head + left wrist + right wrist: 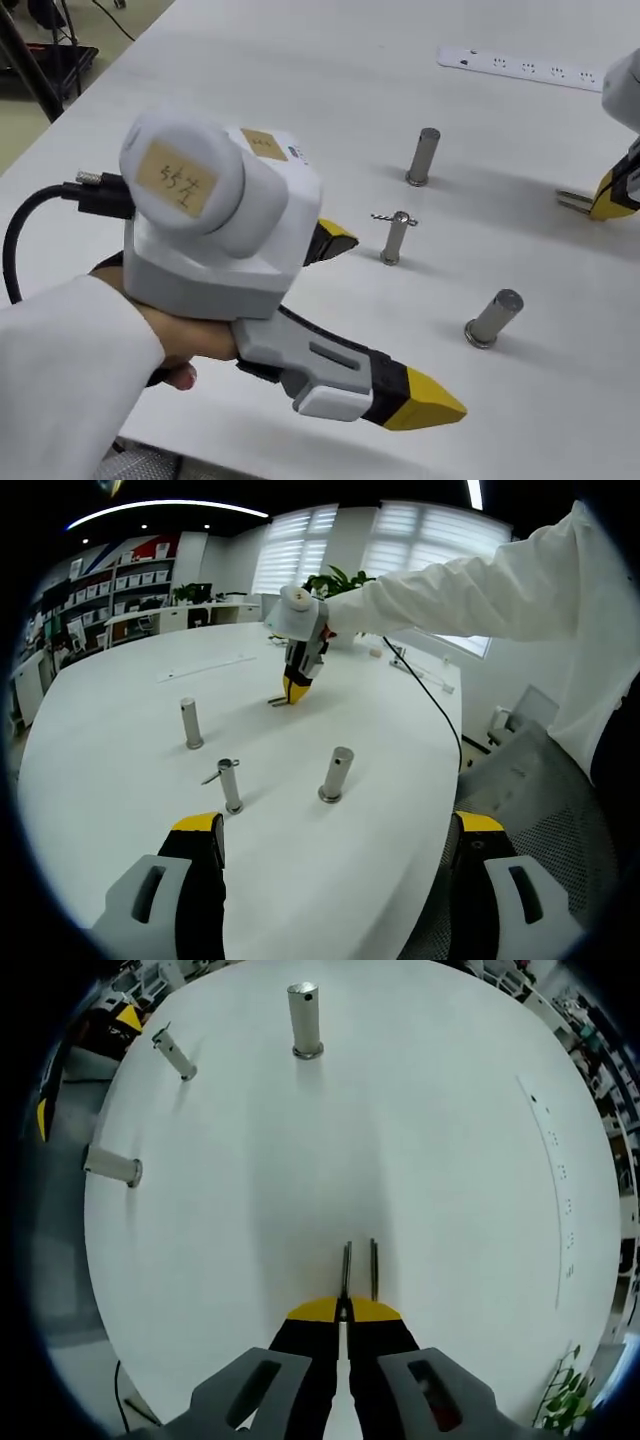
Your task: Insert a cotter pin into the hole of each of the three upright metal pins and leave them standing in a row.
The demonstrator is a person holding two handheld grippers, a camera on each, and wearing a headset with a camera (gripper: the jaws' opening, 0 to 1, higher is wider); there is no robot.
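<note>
Three upright metal pins stand in a loose row on the white table: a far one (423, 157), a middle one (395, 238) and a near one (493, 317). A cotter pin (393, 217) sits through the middle pin's top. The far and near pins carry none. My left gripper (405, 323) hovers wide open and empty, close in front of the middle pin (230, 785). At the table's right, my right gripper (605, 205) is shut on another cotter pin (346, 1270), whose thin legs stick out from the jaws just above the table.
A white power strip (520, 68) lies at the table's far side. The table's near edge runs just under the left gripper, and a black cable (25, 235) trails from that gripper. An office chair (530, 780) stands beyond the edge.
</note>
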